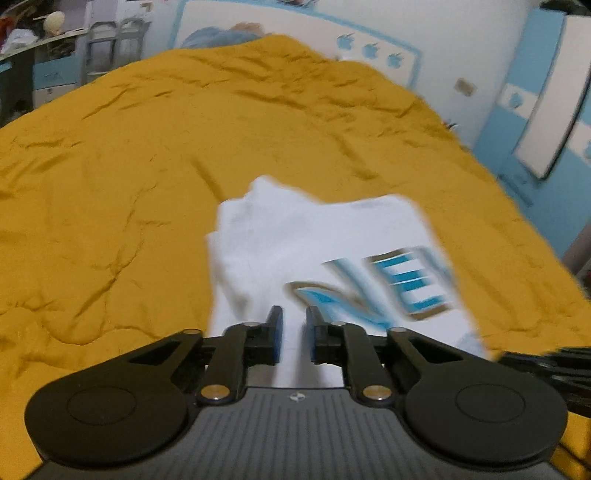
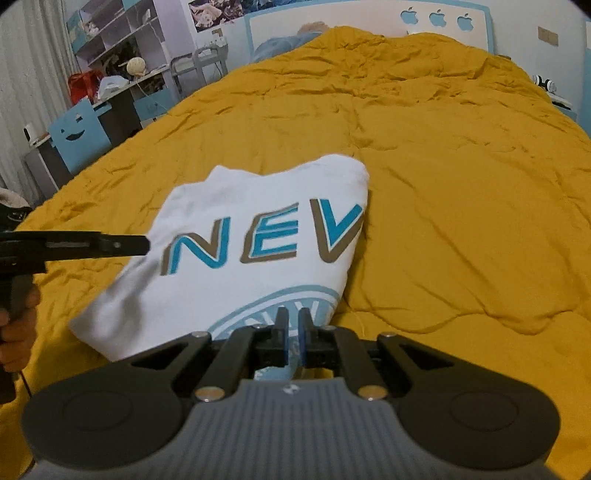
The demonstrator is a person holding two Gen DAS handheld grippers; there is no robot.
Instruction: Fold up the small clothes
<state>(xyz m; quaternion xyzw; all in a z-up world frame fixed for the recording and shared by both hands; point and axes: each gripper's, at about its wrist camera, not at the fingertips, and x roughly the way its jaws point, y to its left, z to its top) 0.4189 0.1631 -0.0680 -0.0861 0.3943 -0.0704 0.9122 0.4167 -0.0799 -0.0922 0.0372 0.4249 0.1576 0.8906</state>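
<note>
Grips near hem of shirt in right gripper, over near edge of quilt. Jaws all but together, strip of blue-printed cloth pinched between pads and trailing back toward tool body.

Grips shirt in left gripper too, also over quilt's near edge, further toward quilt's left side. Jaws a sliver apart with white cloth running through the gap, so closed on cloth. Left-wrist view smeared, exact pinch point hard to tell. In right-wrist view, shows left gripper side-on, tip at shirt's left edge, hand wrapped round handle low at quilt's left side.

Finds shirt on quilt's near half, about mid-width. White, with big teal-and-tan letters "NEV" cut off at its right edge, and pale blue round print nearer the hem. Near hem raised off quilt in both grips, far end bunched and resting on quilt.

Covers whole bed: mustard quilt, creased all over, bare beyond shirt.

At quilt's far end, shows blue pillow poking out. Behind it, white headboard with blue trim and three apple shapes.

Left of quilt, shows blue chair with smiley cut-out, cluttered desk, and open shelves on wall.
</note>
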